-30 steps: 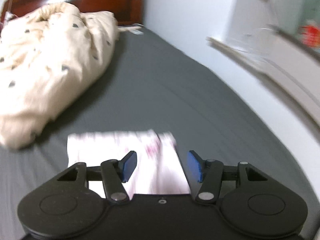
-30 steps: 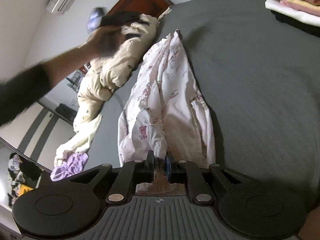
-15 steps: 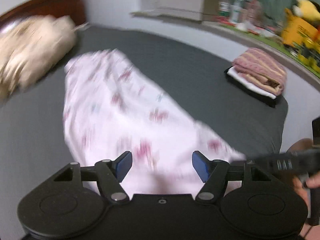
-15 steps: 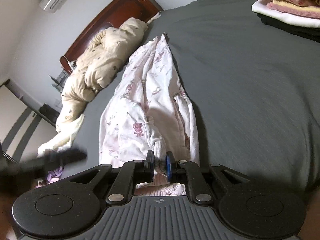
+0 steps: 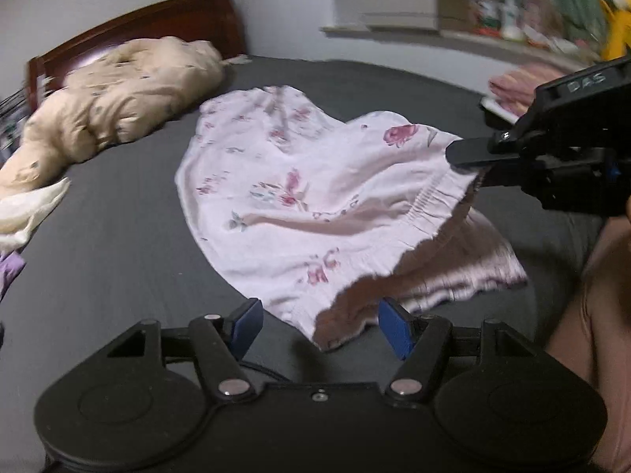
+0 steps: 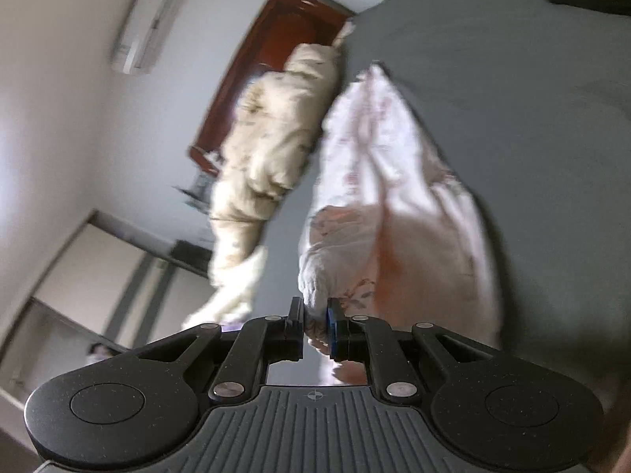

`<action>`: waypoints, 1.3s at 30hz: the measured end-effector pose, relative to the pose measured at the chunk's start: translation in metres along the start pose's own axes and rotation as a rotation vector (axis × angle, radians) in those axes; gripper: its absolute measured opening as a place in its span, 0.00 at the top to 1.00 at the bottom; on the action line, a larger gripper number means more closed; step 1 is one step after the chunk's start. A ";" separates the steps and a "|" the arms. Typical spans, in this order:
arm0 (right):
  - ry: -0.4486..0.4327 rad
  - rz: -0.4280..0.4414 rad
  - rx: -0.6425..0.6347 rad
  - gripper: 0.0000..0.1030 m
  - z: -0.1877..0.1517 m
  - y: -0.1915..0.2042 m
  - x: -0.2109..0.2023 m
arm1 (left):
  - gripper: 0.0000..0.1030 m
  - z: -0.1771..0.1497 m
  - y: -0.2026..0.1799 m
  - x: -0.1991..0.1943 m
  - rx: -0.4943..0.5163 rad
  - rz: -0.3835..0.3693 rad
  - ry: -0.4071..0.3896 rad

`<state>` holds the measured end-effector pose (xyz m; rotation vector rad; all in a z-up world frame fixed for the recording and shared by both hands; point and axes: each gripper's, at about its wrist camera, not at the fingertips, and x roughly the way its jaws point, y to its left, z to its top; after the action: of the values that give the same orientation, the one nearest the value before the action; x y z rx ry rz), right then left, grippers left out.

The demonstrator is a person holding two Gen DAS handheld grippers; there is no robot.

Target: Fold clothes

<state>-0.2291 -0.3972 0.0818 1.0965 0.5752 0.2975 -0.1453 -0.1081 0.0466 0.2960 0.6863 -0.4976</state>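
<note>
On dark bed [image 5: 118,276]: swung my left gripper [image 5: 317,325] back from quilt [image 5: 118,90], fingers apart, at skirt [image 5: 299,193] hem. Right gripper [image 6: 315,325] stays clamped on waistband, lifted. Second corner next.

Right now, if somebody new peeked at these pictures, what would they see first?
First, the pink flowery garment spread across the middle of the dark grey bed, one end lifted off it by the right gripper, which is shut on the gathered edge. The left gripper hangs open over the near corner of the cloth, touching nothing. Next, the lumpy cream duvet piled by the wooden headboard.
</note>
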 end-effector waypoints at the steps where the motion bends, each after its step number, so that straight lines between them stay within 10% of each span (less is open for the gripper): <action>1: 0.002 0.023 0.003 0.89 0.003 0.006 0.000 | 0.37 0.001 -0.001 0.000 -0.010 0.005 -0.012; 16: -0.029 0.000 -0.076 0.89 0.009 0.049 -0.004 | 0.40 0.014 -0.015 0.027 -0.052 0.167 -0.080; 20: -0.056 -0.087 0.020 0.89 0.000 0.018 -0.015 | 0.90 0.008 -0.001 0.027 -0.098 0.090 -0.043; 39: 0.091 -0.594 -0.171 0.89 -0.035 0.009 0.017 | 0.86 -0.013 -0.005 0.009 0.003 0.068 -0.010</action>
<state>-0.2353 -0.3586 0.0736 0.7086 0.9089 -0.1207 -0.1489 -0.1099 0.0306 0.3188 0.6631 -0.4349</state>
